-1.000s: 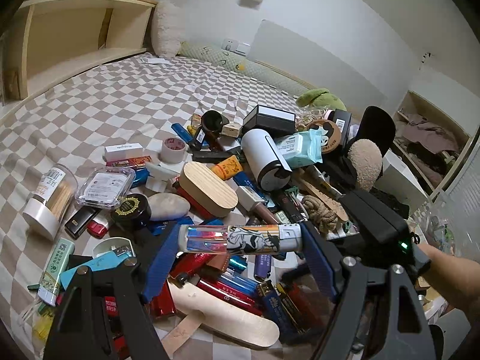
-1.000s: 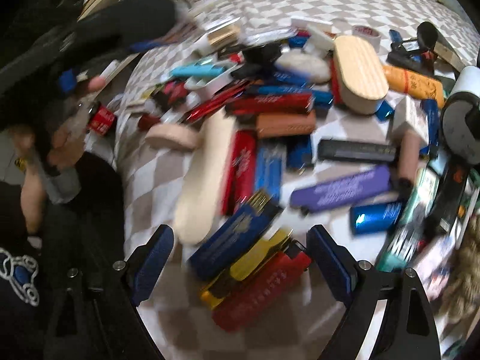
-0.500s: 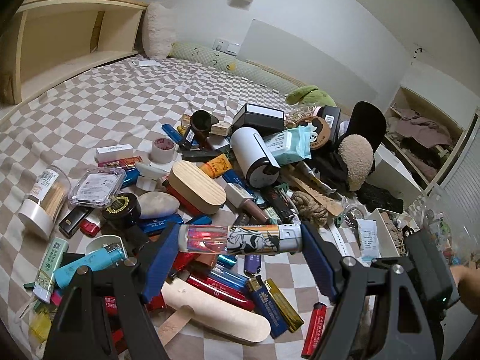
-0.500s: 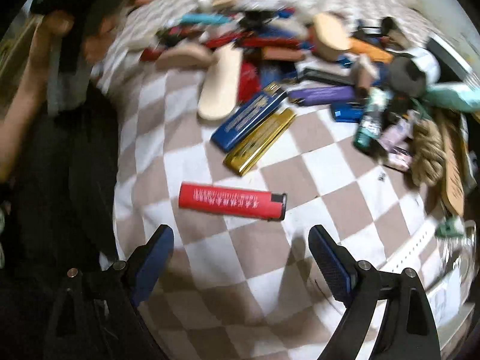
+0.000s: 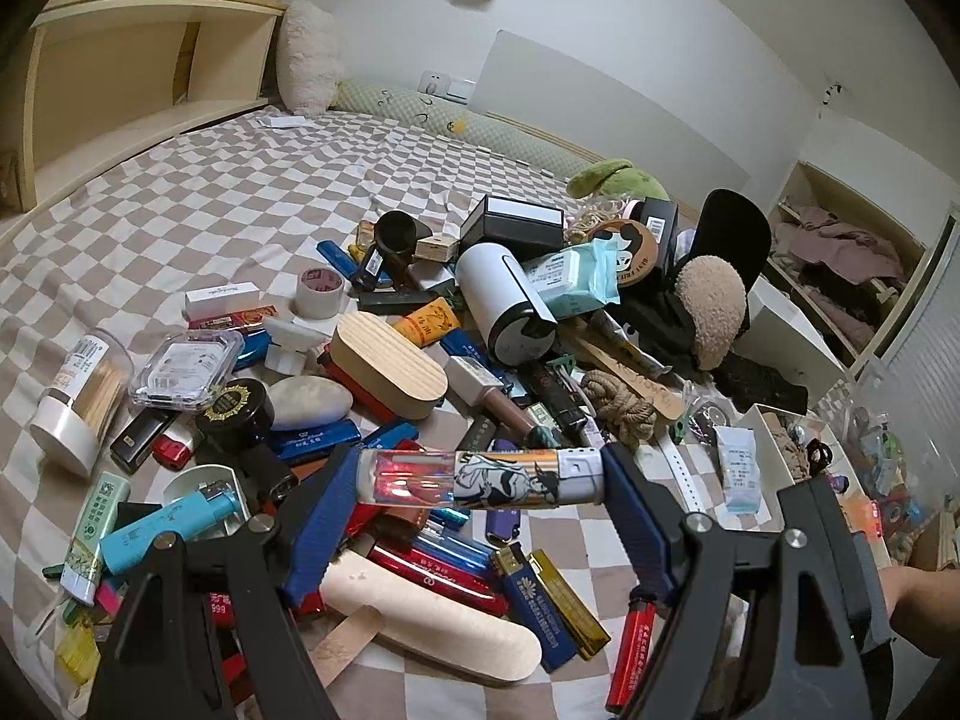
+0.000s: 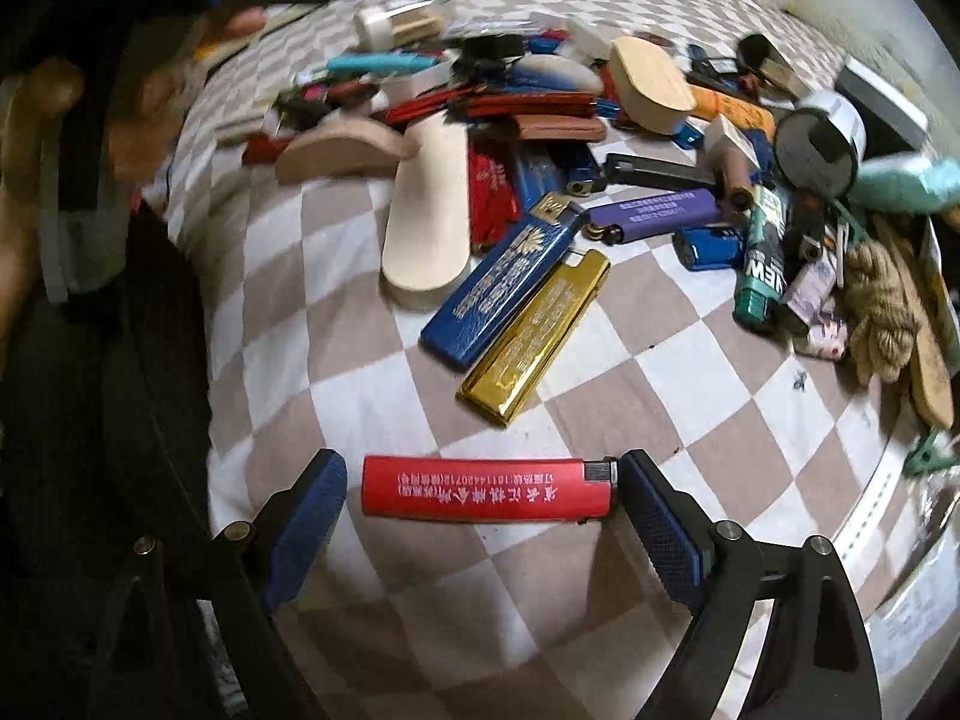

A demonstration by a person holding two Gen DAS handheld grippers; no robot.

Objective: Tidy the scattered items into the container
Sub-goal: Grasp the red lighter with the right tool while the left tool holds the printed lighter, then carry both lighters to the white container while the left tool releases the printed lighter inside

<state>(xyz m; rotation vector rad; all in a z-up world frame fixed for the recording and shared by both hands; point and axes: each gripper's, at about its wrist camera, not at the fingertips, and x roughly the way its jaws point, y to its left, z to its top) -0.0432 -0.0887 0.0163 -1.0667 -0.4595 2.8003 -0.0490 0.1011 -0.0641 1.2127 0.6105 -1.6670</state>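
Observation:
My left gripper is shut on a clear lighter with a cartoon print, held lengthwise between the blue pads above the pile. A red lighter lies flat on the checked bedspread, alone near the bed's edge. My right gripper is open and straddles it end to end. Its right pad is at the lighter's metal end, and a gap shows at the left pad. The same red lighter shows in the left wrist view below the right gripper's black body. A white divided box stands at the right.
A heap of lighters and small items covers the bedspread: a blue lighter, a gold lighter, a wooden oval box, a white cylinder, a rope knot. The bed's edge and a person's dark clothing lie left in the right wrist view.
My right gripper has swung off the pile toward the bed's edge and tipped down over the red lighter, which now lies between its pads. The left gripper stays put with its lighter.

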